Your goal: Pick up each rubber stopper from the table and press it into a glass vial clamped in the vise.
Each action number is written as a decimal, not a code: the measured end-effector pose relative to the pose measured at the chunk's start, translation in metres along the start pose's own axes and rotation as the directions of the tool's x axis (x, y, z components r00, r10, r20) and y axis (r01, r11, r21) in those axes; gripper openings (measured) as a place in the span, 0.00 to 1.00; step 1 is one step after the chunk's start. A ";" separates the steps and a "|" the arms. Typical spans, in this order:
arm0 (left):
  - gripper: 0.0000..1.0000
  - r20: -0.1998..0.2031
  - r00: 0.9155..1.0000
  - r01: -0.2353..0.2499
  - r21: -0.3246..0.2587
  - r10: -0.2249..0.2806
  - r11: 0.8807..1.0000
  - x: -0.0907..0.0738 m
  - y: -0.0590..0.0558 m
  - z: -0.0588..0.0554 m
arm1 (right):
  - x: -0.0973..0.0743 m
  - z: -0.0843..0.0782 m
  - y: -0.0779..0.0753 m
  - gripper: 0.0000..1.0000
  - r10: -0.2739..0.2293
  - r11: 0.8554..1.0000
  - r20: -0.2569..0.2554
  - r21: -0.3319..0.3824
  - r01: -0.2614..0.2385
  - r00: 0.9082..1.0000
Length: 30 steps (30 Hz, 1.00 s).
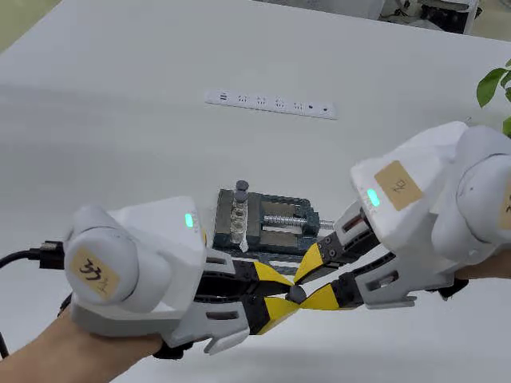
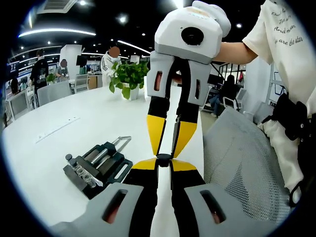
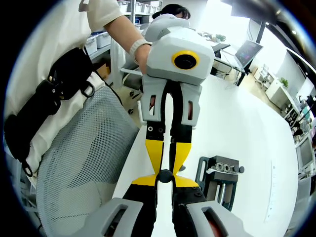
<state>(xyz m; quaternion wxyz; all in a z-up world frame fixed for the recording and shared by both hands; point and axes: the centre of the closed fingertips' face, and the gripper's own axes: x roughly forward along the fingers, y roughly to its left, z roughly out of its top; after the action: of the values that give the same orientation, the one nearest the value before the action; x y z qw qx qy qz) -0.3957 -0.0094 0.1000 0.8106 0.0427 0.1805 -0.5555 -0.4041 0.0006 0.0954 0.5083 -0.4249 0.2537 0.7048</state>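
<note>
- Rubber stopper (image 1: 296, 294): a small dark plug held in the air where the two grippers' tips meet, clear of the table (image 1: 120, 112).
- Left gripper (image 2: 164, 164): jaws clenched on the stopper from its own side.
- Right gripper (image 3: 166, 180): jaws likewise clamped on the stopper, tip to tip with the left. Which one bears the load cannot be told.
- Glass vials (image 1: 237, 217): a row standing upright in the vise (image 1: 275, 227), just beyond the joined tips. The farthest appears already capped.
- Judgement: this looks like a re-grip. One gripper should let go only once the other holds the plug squarely with its insertion end free. That gripper should then line the plug up over an open vial and press straight down.
</note>
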 end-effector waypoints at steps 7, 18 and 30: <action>0.16 0.004 1.000 -0.029 -0.012 0.029 1.000 -0.001 0.008 -0.001 | 0.002 -0.006 -0.009 0.06 -0.007 1.000 -0.016 0.022 0.008 1.000; 0.15 -0.006 0.999 -0.052 -0.033 0.051 0.998 -0.005 0.013 -0.010 | 0.005 -0.012 -0.020 0.06 -0.003 0.998 -0.039 0.055 0.006 0.999; 0.17 -0.003 0.994 -0.109 -0.078 0.109 0.991 -0.016 0.027 -0.019 | 0.009 -0.011 -0.047 0.05 -0.003 1.000 -0.077 0.027 0.005 0.997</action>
<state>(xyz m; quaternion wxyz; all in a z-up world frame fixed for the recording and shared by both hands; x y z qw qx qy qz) -0.3807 0.0201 0.0837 0.8408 0.0204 0.1993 -0.5030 -0.3573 0.0130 0.0860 0.5054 -0.4454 0.2819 0.6832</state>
